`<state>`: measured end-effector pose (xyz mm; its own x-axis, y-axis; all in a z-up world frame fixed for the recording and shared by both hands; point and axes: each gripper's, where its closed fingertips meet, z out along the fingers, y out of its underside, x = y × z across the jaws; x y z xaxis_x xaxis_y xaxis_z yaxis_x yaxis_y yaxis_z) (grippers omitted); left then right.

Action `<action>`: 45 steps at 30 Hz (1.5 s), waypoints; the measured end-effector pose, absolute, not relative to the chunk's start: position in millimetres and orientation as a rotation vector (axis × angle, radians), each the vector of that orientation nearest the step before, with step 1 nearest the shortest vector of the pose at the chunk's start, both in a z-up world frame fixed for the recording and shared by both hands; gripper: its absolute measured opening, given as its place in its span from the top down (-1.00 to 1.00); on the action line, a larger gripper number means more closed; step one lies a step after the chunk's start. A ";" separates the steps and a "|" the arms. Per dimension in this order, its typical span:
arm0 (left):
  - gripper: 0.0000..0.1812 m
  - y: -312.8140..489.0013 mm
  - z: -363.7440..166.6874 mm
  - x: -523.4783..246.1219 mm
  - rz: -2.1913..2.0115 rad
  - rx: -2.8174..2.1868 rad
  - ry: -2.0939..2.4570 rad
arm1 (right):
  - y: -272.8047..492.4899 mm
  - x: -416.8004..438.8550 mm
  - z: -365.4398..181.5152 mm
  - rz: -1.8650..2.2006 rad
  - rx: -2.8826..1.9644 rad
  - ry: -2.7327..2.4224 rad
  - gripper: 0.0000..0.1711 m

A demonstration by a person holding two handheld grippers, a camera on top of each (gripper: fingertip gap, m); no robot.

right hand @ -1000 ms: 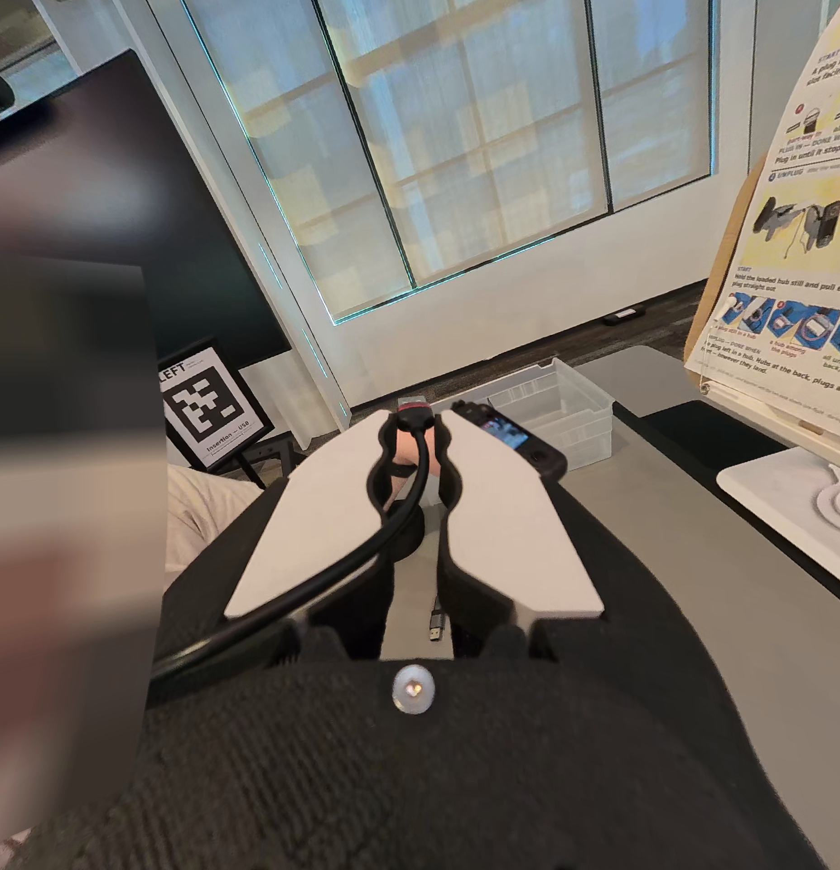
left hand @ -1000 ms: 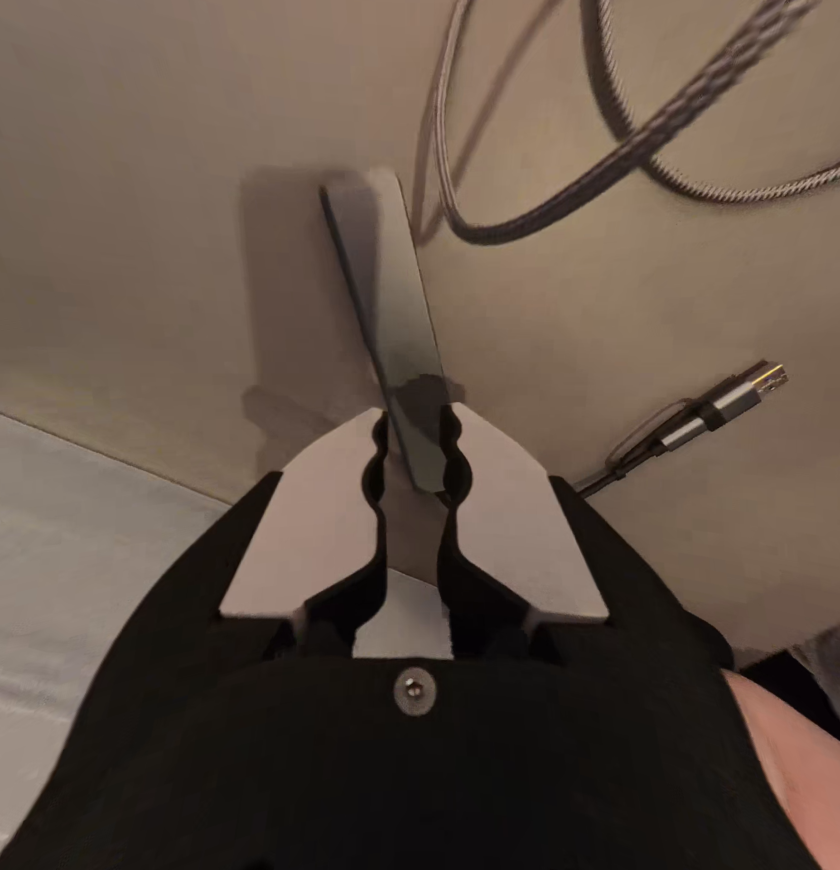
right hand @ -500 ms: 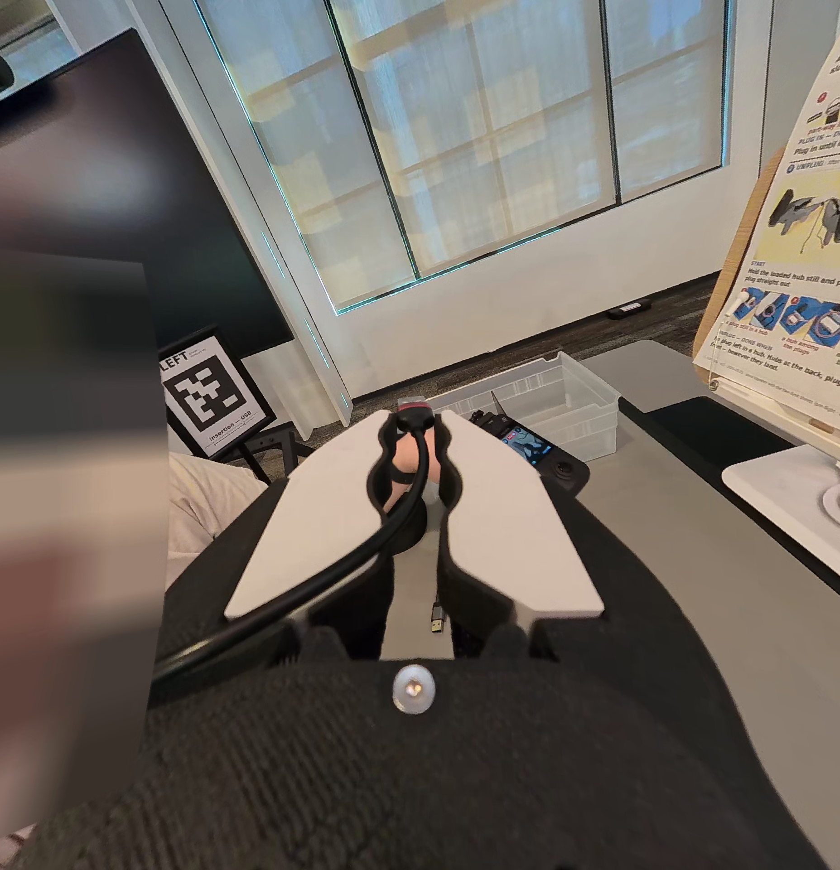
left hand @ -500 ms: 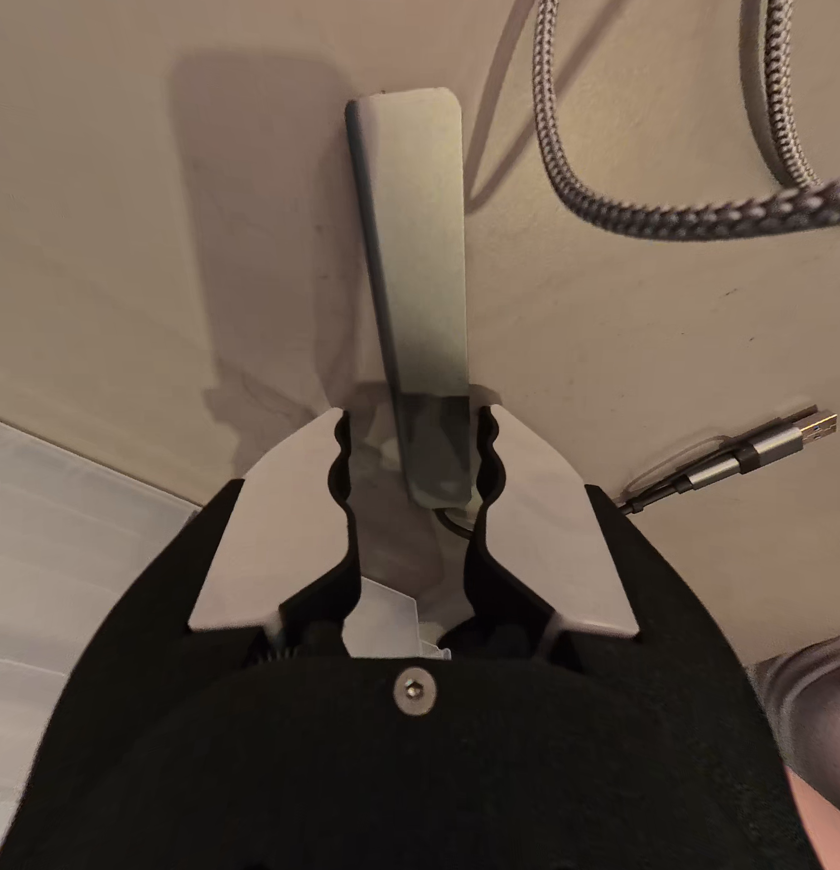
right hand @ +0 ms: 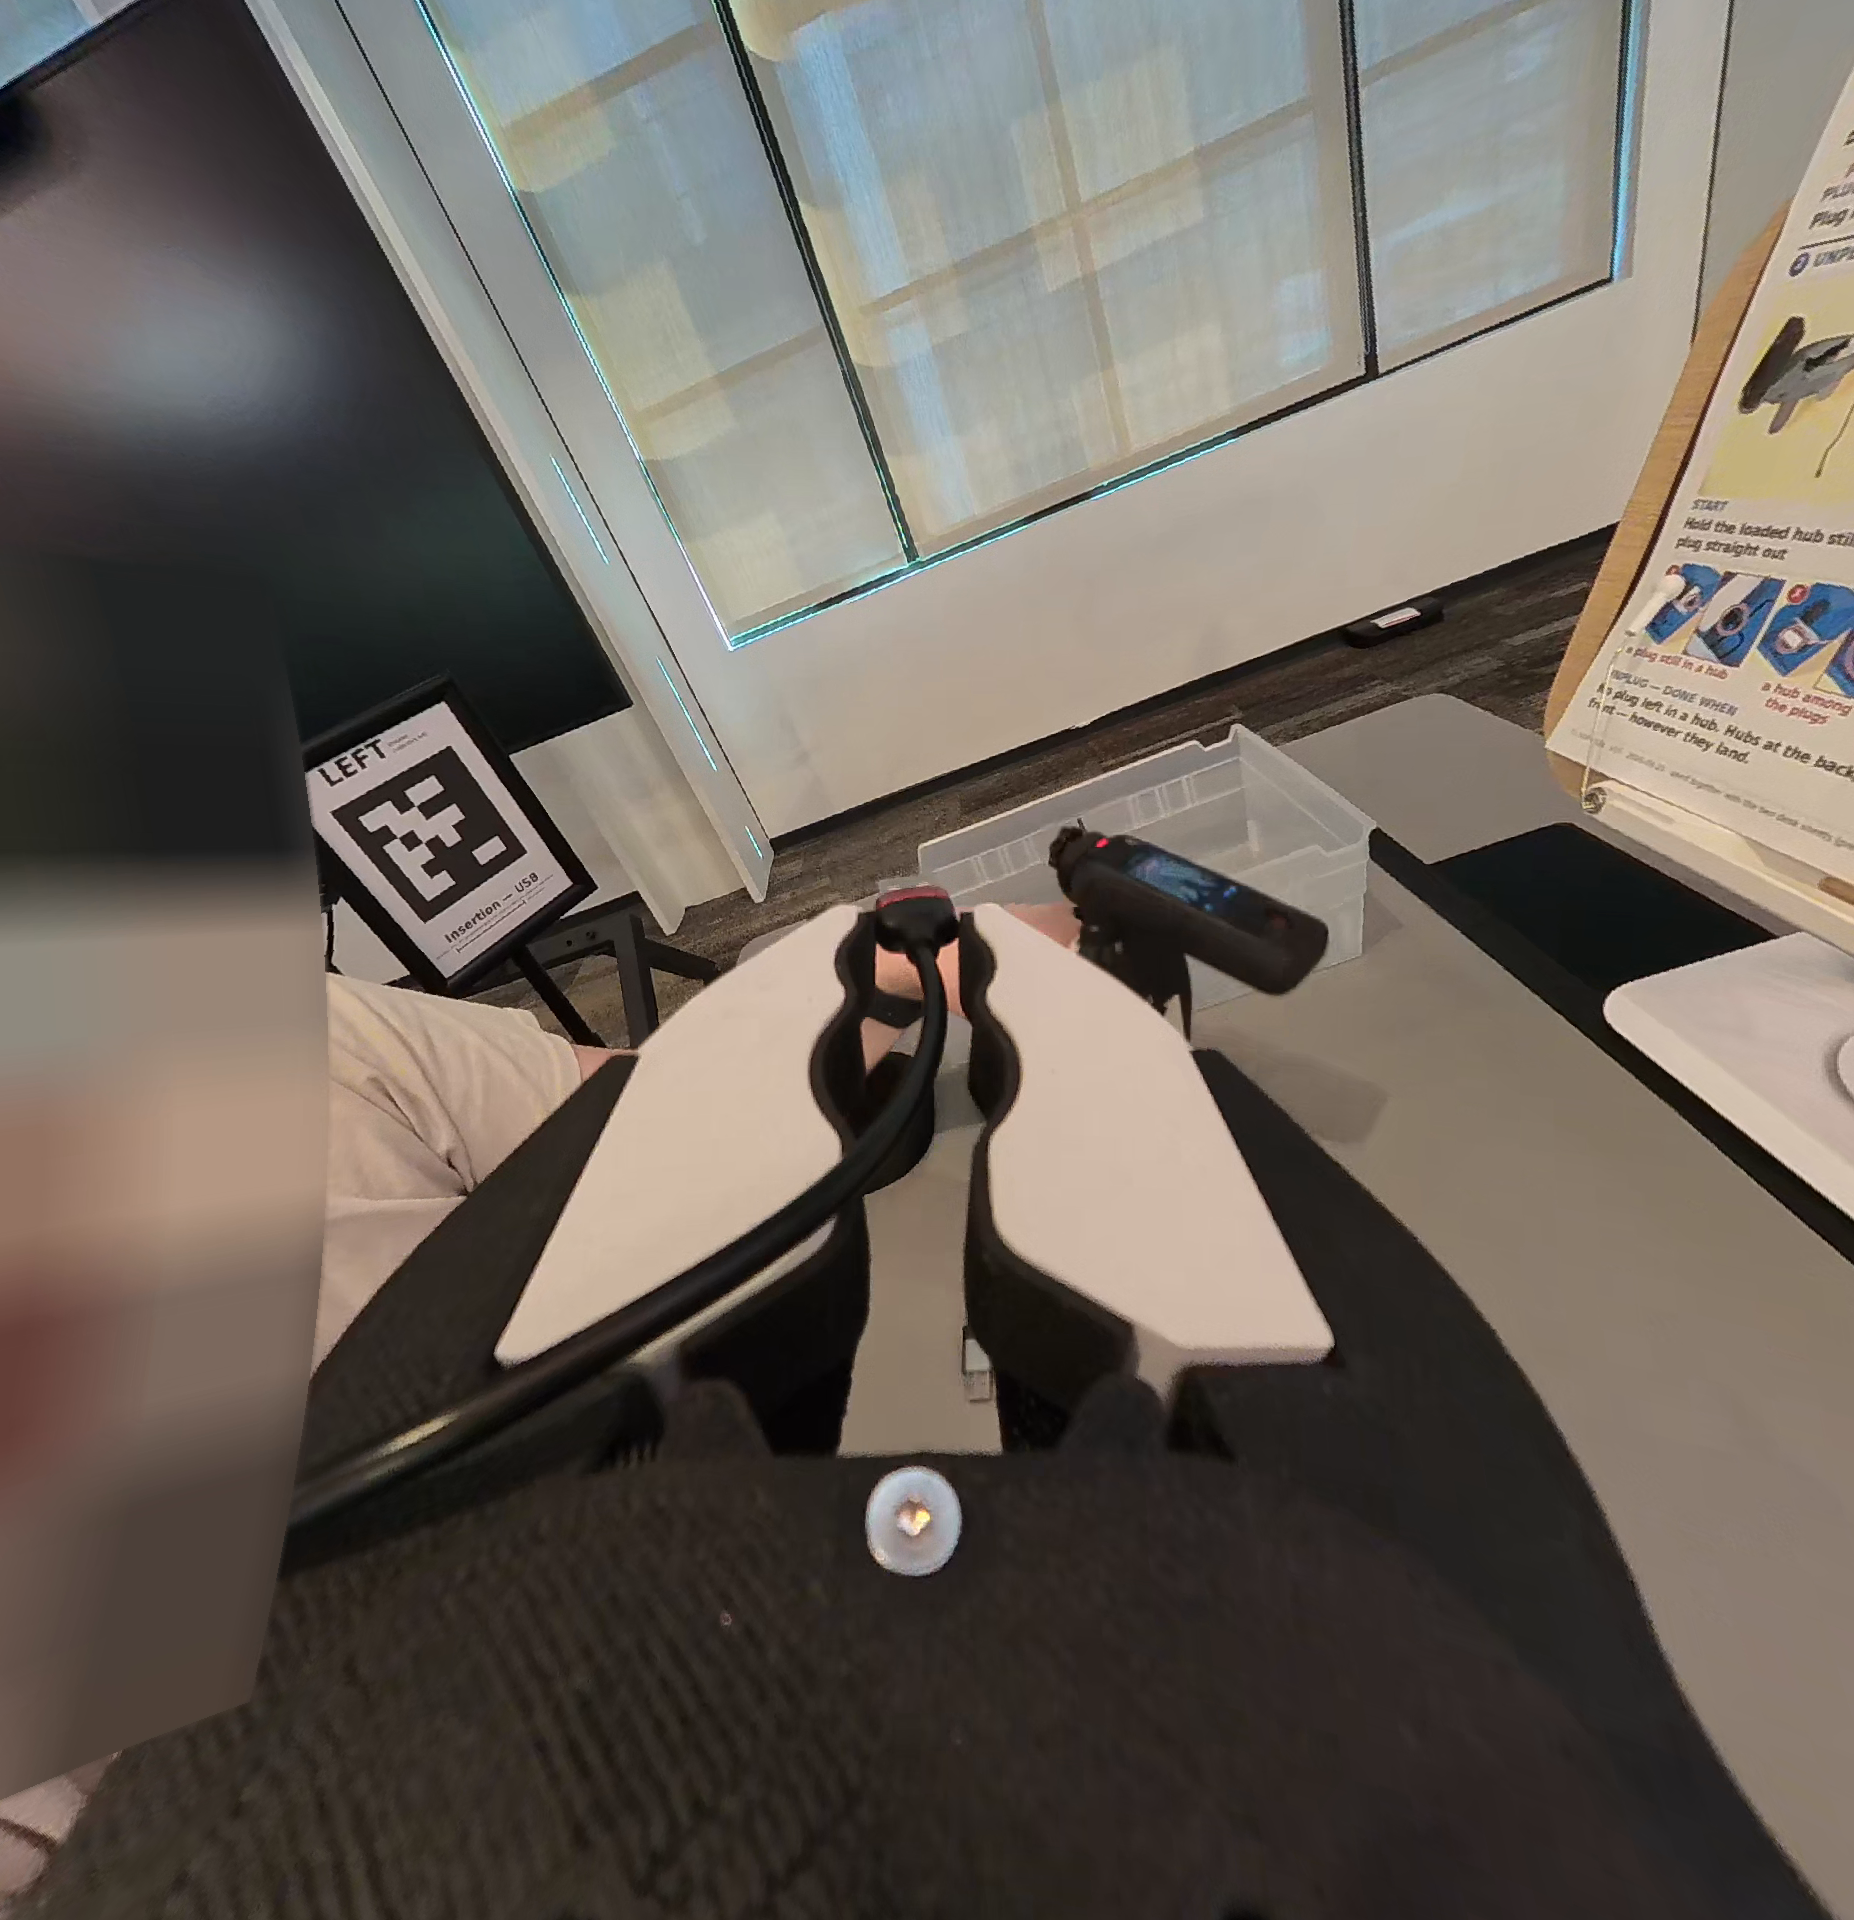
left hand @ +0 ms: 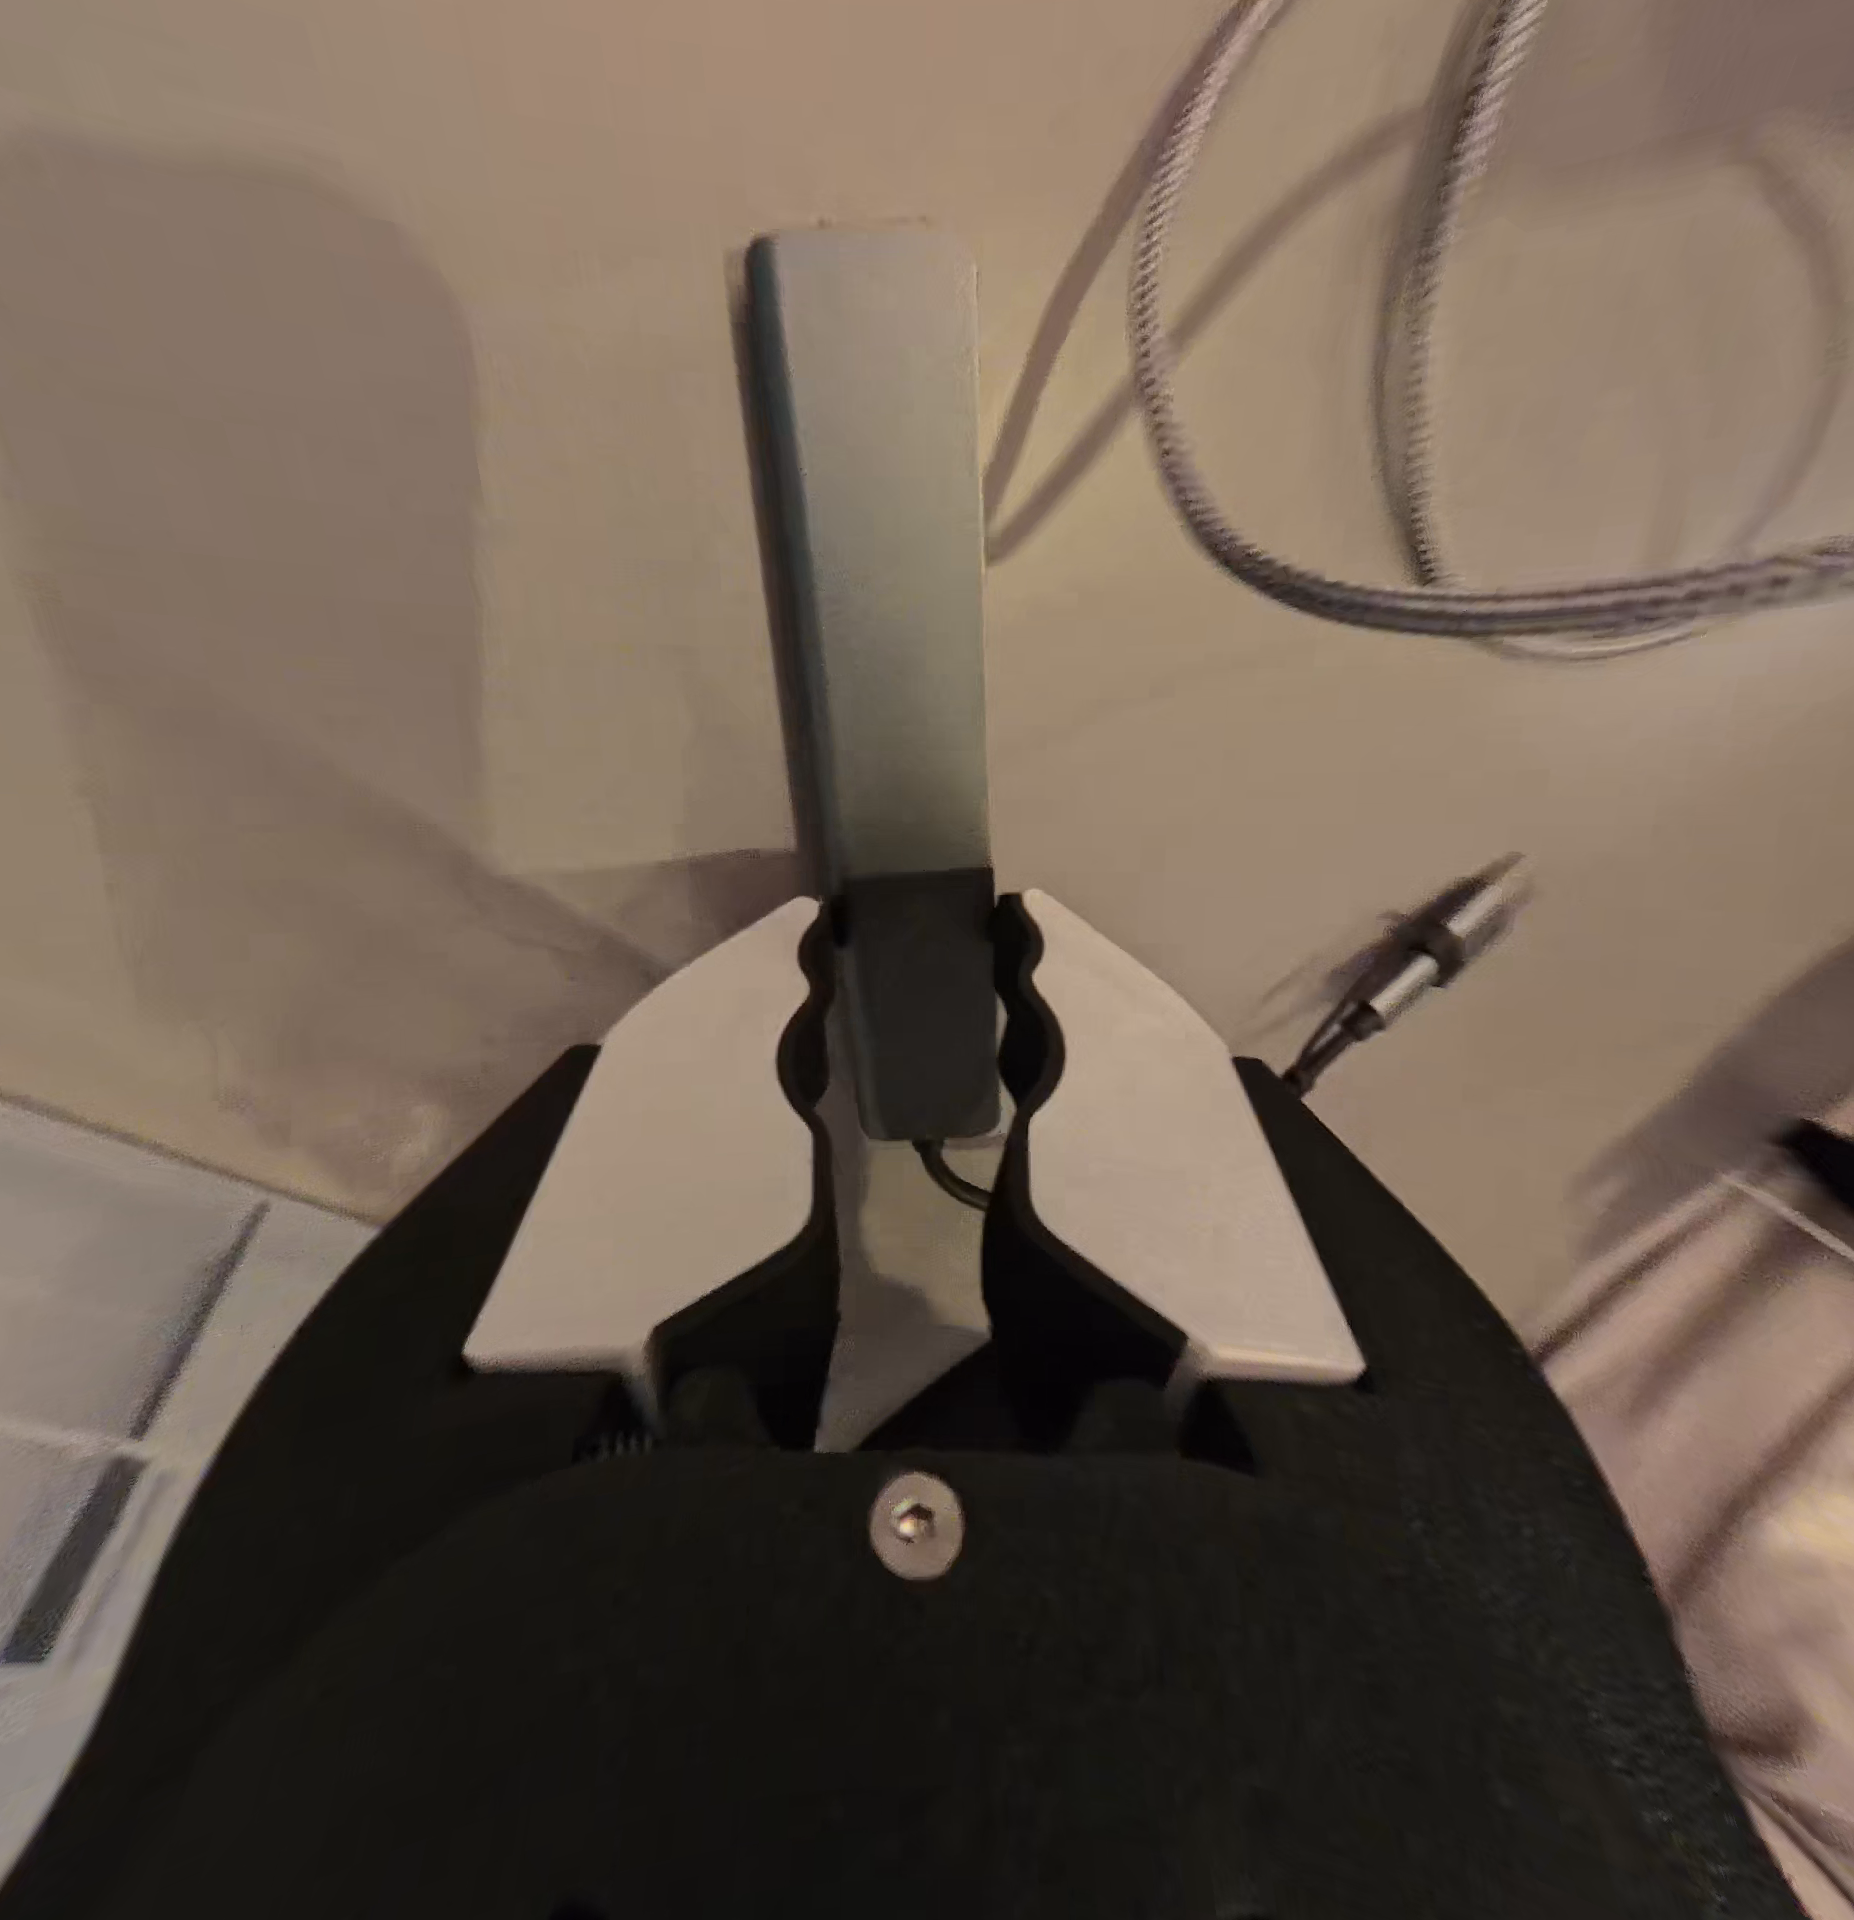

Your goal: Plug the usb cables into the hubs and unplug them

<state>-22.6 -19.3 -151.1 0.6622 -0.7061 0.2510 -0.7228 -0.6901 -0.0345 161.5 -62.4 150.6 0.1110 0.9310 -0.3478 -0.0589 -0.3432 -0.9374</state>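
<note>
In the left wrist view, my left gripper (left hand: 915,900) is shut on the near end of a flat grey USB hub (left hand: 881,571). The hub points straight away from me over the beige table, and its thin lead comes out between the fingers. A grey braided cable (left hand: 1318,597) loops at the upper right, and a silver USB plug (left hand: 1442,935) lies at the right, both blurred. In the right wrist view, my right gripper (right hand: 918,920) is shut on a black USB plug with a red tip (right hand: 910,906). Its black cable (right hand: 694,1278) runs back over the left finger.
A clear plastic bin (right hand: 1266,800) and a black camera device on a small stand (right hand: 1193,914) sit on the grey table (right hand: 1525,1247) ahead. An instruction board (right hand: 1754,520) and a white pad (right hand: 1754,1049) stand at the right. A framed marker sign (right hand: 435,831) stands at the left. A clear bin (left hand: 92,1299) shows at the lower left of the left wrist view.
My left gripper opened, then closed again across the hub's width, and the hub now lies straight ahead. My right gripper kept hold of the plug and shifted a little, so the camera device shows farther right.
</note>
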 end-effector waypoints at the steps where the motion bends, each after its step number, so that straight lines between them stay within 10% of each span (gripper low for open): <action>1: 0.68 -19.8 -144.9 -18.3 0.463 2.815 -1.197 | -62.2 160.6 150.0 1.386 -1.488 -0.903 0.82; 18: 0.68 -10.3 43.3 10.2 1.868 2.933 -1.366 | -60.8 84.0 134.3 0.827 -1.257 -1.175 0.81; 45: 0.68 -23.4 98.2 43.2 1.913 3.152 -1.634 | -40.5 56.9 128.5 0.075 -1.119 -1.127 0.82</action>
